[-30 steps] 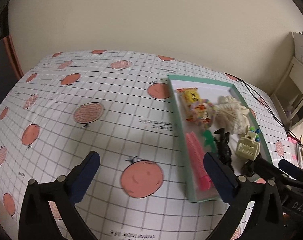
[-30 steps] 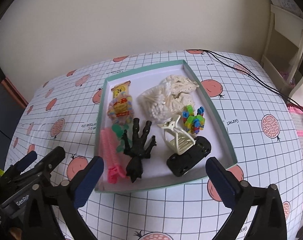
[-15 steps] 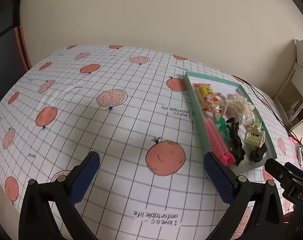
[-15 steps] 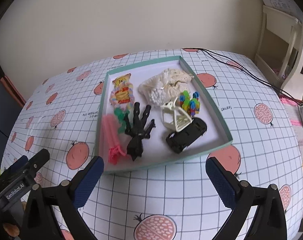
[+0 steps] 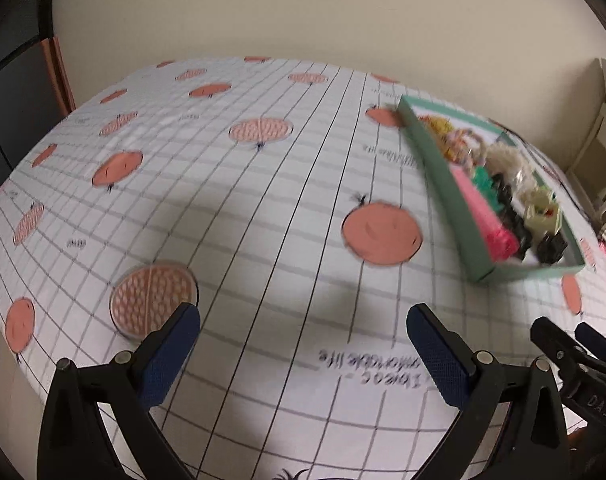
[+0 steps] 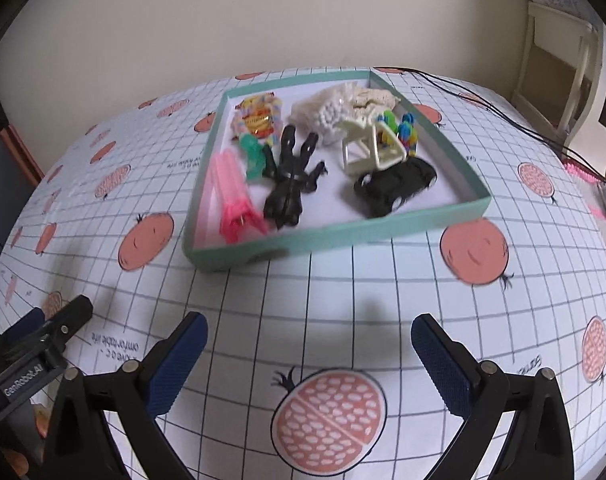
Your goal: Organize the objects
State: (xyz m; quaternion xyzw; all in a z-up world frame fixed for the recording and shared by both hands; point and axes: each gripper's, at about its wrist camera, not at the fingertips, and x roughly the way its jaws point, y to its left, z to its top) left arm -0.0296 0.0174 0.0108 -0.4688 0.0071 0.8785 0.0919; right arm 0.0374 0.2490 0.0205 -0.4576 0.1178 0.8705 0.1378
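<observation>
Teal tray [image 6: 335, 236] lies ahead of the right tool [image 6: 309, 354], jaws apart.

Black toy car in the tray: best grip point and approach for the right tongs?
Grip the black toy car across its narrow body, on the two long flanks, coming down from above. It lies diagonally near the tray's front wall, so turn the open right tongs square to its length. The cream hair claw touches or overlaps its far side; a low sideways approach would probably snag it.
</observation>
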